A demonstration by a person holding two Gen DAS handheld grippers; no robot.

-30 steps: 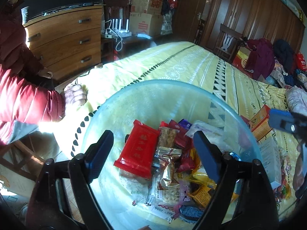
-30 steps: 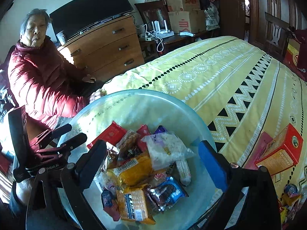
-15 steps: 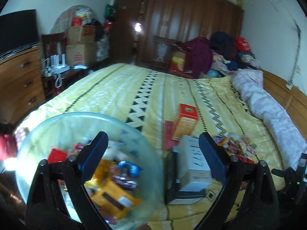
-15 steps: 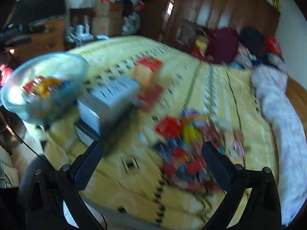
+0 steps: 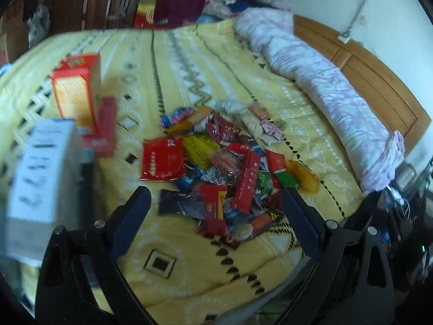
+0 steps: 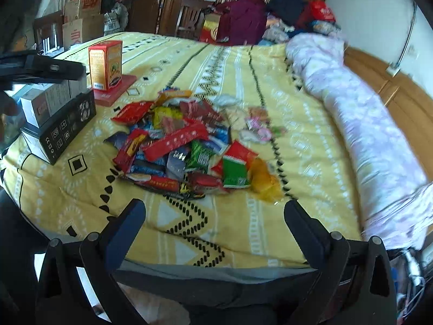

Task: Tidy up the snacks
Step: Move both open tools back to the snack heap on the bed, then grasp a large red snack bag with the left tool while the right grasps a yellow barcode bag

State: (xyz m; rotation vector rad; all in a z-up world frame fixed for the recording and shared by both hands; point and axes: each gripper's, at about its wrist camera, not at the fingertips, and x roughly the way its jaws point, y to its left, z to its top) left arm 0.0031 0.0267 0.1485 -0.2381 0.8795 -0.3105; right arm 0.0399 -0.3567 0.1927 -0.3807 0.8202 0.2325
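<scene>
A loose pile of snack packets in red, yellow, blue and green wrappers lies on the yellow patterned bedspread. My left gripper hangs open above the pile's near end, with packets showing between its fingers and nothing pressed. In the right wrist view the same pile lies mid-bed. My right gripper stands open over bare bedspread, short of the pile and close to the bed's front edge. Neither gripper holds anything.
An orange-red carton stands on a flat red box left of the pile. Stacked white and black boxes sit at the bed's left corner. A rolled lilac quilt runs along the right by the wooden headboard.
Both views have swung right, away from the glass bowl of snacks to the loose pile on the bed. The bowl and the person in red have left view.
</scene>
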